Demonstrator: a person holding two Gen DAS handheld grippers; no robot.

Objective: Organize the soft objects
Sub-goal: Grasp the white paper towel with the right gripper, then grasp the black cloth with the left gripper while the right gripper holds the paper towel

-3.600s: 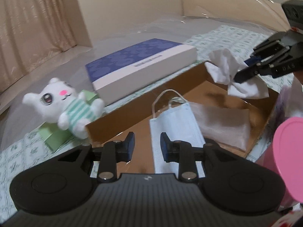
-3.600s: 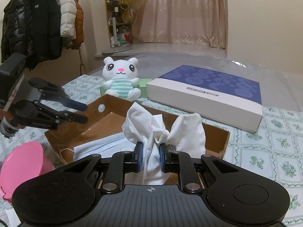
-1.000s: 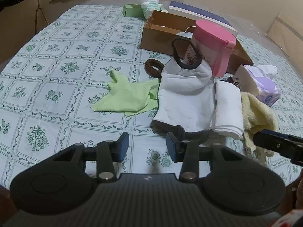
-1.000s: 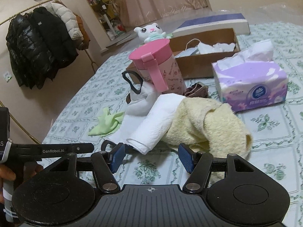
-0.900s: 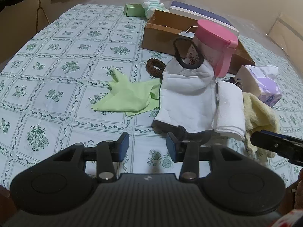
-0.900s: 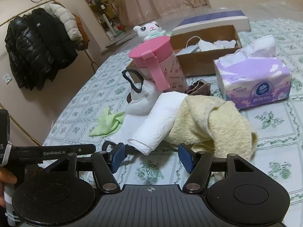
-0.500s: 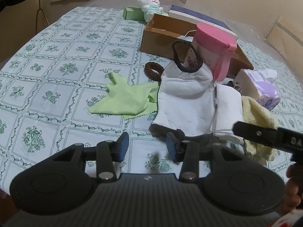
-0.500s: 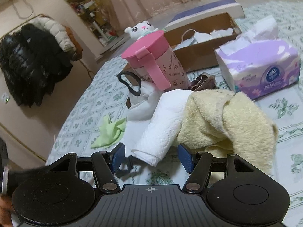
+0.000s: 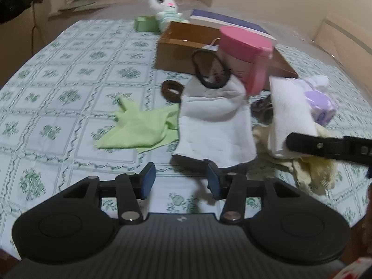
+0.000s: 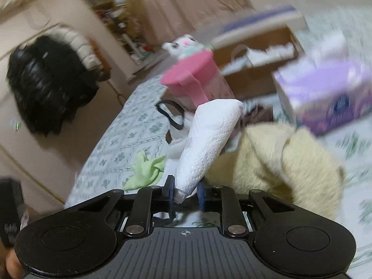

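My right gripper [image 10: 186,193] is closing, and its pads press the near end of a folded white paper towel [image 10: 209,139], which stands tilted up off the fluffy yellow towel [image 10: 279,158]. In the left wrist view the same white towel [image 9: 290,116] hangs from the right gripper's fingers [image 9: 325,146]. My left gripper [image 9: 179,181] is opening over the tablecloth with nothing between its pads. Its right finger is near the dark hem of a white cloth pouch [image 9: 214,125]. A green cloth [image 9: 139,127] and a brown scrunchie [image 9: 172,90] lie to the left.
A cardboard box [image 9: 183,44] holding white soft items stands behind a pink lidded cup [image 9: 244,53]. A purple tissue pack [image 10: 325,93] sits to the right. A white plush toy [image 9: 165,7] and a blue box [image 9: 227,21] are at the far end. Coats [image 10: 46,81] hang beyond the table.
The right gripper has closed on the white paper towel and raised its end off the yellow towel, rolling as it did. The left jaws have widened a little.
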